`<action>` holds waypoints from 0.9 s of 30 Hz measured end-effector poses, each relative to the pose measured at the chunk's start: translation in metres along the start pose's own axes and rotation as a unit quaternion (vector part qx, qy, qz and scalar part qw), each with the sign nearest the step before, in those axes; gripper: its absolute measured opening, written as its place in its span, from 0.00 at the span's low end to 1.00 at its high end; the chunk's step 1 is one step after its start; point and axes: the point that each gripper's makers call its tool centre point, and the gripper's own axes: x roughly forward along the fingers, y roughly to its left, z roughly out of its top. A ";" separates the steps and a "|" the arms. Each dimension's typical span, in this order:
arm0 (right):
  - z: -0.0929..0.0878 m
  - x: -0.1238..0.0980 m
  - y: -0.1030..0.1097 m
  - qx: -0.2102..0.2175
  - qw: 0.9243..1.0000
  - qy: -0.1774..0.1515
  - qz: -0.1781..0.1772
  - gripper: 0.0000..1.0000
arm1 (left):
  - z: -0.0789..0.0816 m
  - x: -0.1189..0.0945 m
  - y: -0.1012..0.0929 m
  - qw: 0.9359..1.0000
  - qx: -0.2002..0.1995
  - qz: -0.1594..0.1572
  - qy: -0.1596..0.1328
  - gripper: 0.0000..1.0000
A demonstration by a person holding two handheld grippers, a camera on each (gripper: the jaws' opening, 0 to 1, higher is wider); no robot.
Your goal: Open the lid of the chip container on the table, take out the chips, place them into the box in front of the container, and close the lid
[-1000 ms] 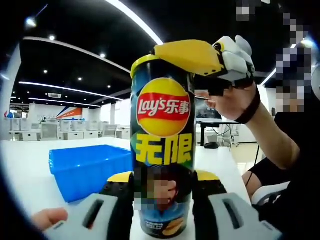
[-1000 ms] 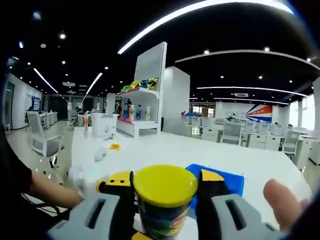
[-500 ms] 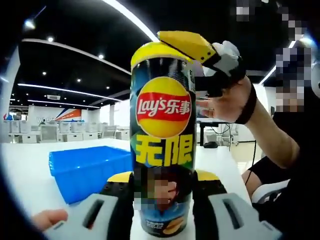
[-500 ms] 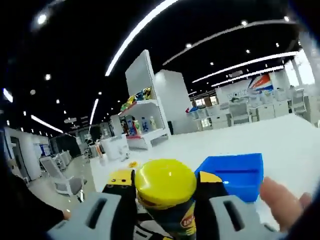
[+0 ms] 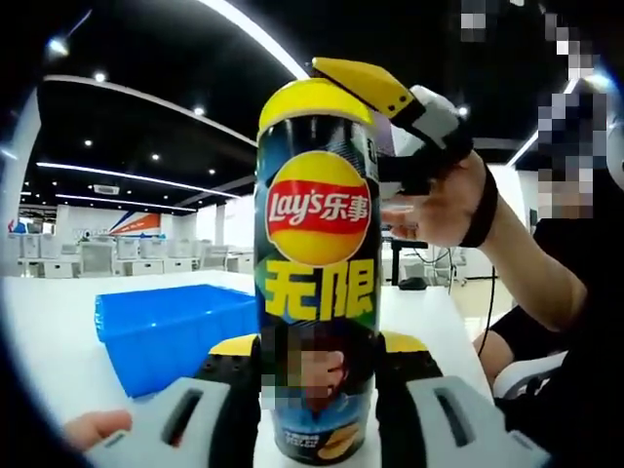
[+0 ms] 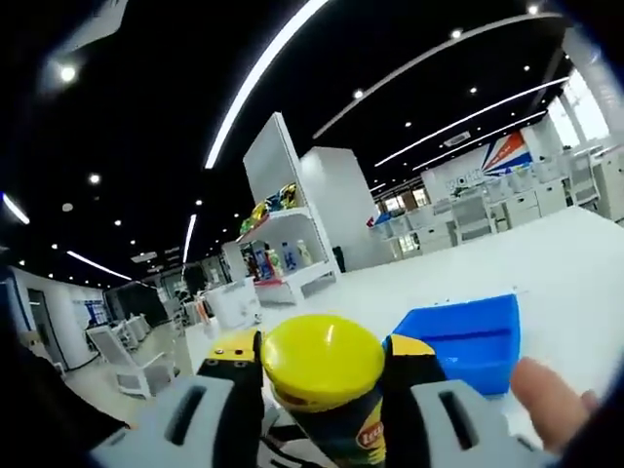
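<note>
A tall Lay's chip can (image 5: 317, 292) stands upright on the white table (image 5: 49, 331). My left gripper (image 5: 317, 346) is shut on its lower part, one jaw on each side. The yellow lid (image 5: 307, 97) sits on top of the can. My right gripper (image 5: 390, 93) comes in from the upper right, tilted, with a yellow jaw lying against the lid's rim. In the right gripper view the lid (image 6: 322, 359) is held between the jaws of my right gripper (image 6: 322, 346), which is shut on it. The blue box (image 5: 166, 327) stands on the table just beside the can, and the box (image 6: 468, 336) is open on top.
A person (image 5: 565, 292) in dark clothes sits close on the right, a hand (image 5: 439, 200) holding the right gripper. A fingertip (image 5: 93, 426) shows at the lower left. Far off stand white shelves (image 6: 278, 253) with goods, desks and chairs.
The right gripper has tilted upward at the can's top, so more of the yellow lid shows. The right gripper view has rolled with it. The can and left gripper have stayed put.
</note>
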 end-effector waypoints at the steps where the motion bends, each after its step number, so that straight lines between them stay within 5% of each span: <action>1: 0.002 -0.001 -0.001 0.003 1.000 -0.005 -0.002 0.41 | 0.000 0.000 0.000 1.000 0.000 0.000 -0.001 0.46; 14: 0.056 -0.018 0.000 0.011 0.999 -0.050 0.000 0.41 | 0.001 -0.004 0.000 1.000 -0.001 0.001 -0.019 0.46; 27: 0.137 -0.073 -0.016 -0.077 0.990 -0.094 -0.065 0.41 | 0.001 -0.005 -0.001 0.999 -0.003 0.004 -0.035 0.46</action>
